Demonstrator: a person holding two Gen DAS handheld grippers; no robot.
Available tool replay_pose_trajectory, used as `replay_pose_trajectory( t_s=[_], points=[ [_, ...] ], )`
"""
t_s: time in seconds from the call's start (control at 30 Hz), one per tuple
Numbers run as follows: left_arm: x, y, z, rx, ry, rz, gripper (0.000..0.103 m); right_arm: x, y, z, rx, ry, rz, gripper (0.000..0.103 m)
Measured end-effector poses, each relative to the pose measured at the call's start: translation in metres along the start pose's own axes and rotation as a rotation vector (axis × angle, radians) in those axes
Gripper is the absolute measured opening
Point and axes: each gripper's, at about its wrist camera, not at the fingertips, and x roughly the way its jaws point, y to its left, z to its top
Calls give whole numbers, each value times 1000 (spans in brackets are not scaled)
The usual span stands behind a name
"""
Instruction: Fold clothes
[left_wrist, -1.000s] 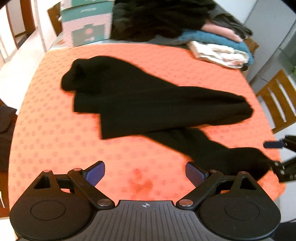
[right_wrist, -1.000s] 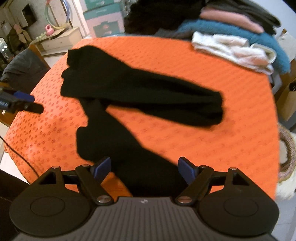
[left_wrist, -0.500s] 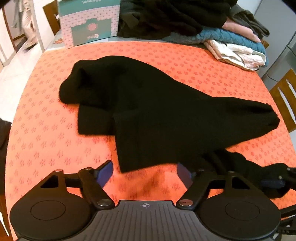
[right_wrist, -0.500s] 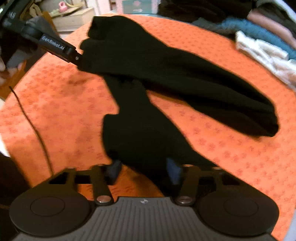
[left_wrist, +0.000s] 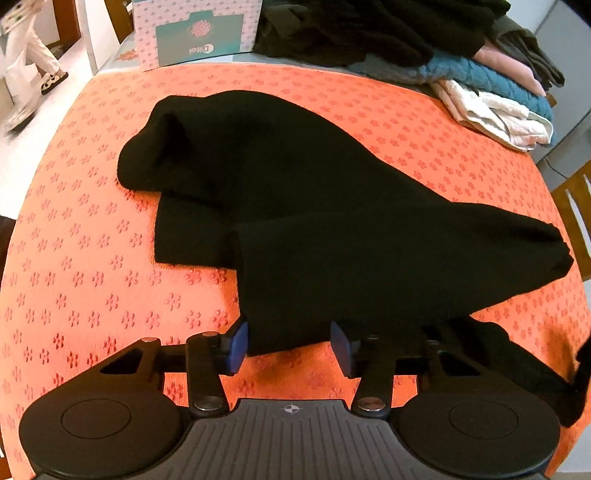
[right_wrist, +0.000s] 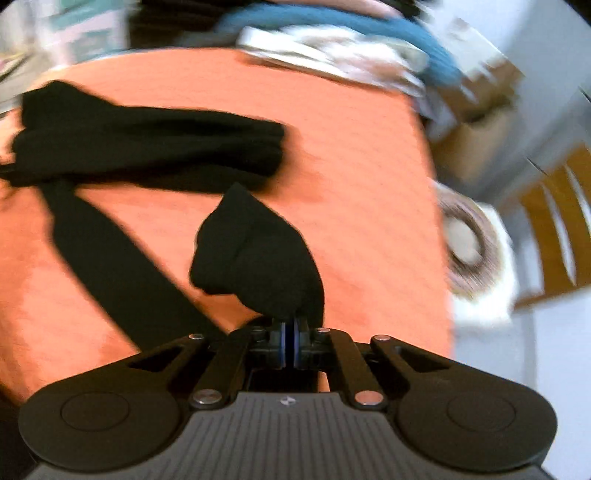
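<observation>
Now the black pants (left_wrist: 332, 206) lie spread on the surface under an orange cloth (left_wrist: 74, 258) with small red flowers. In the left wrist view they fill the middle, with one bunched end toward 10 o'clock and one leg end toward 3 o'clock.

The left tool (left_wrist: 290, 345) is half spread. Its jaws have just been closing in, and the near corner of the pants sits between the blue pads (left_wrist: 236, 343). The pad at 9 o'clock looks to be touching the cloth edge, but the other pad stands clear of it, so it is not pinching.

The right tool (right_wrist: 290, 345) is pressed together on a bunch of the pants. The picture is blurry. A lump of black cloth puffs up just above the tool, and a long strip runs off toward 10 o'clock to the rest of the pants.

At 12 to 2 o'clock in the left wrist view sits a pile of clothes (left_wrist: 480, 74), and a pink and teal box (left_wrist: 195, 33) stands at 11 o'clock.
</observation>
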Motion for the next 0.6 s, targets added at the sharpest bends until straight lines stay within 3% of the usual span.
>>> replay_pose_trajectory(
  t_s=[0.17, 0.23, 0.33, 0.6],
  points=[
    [-2, -2, -1, -9, 13, 4, 51, 5, -54, -28, 111, 110, -95, 8],
    [-3, -4, -1, -10, 15, 8, 51, 1, -66, -33, 135, 118, -101, 16],
    [-8, -7, -2, -5, 14, 16, 52, -8, -72, -28, 137, 95, -102, 36],
    [-19, -12, -3, 33, -6, 45, 56, -26, -28, 32, -34, -26, 29, 48]
  ],
)
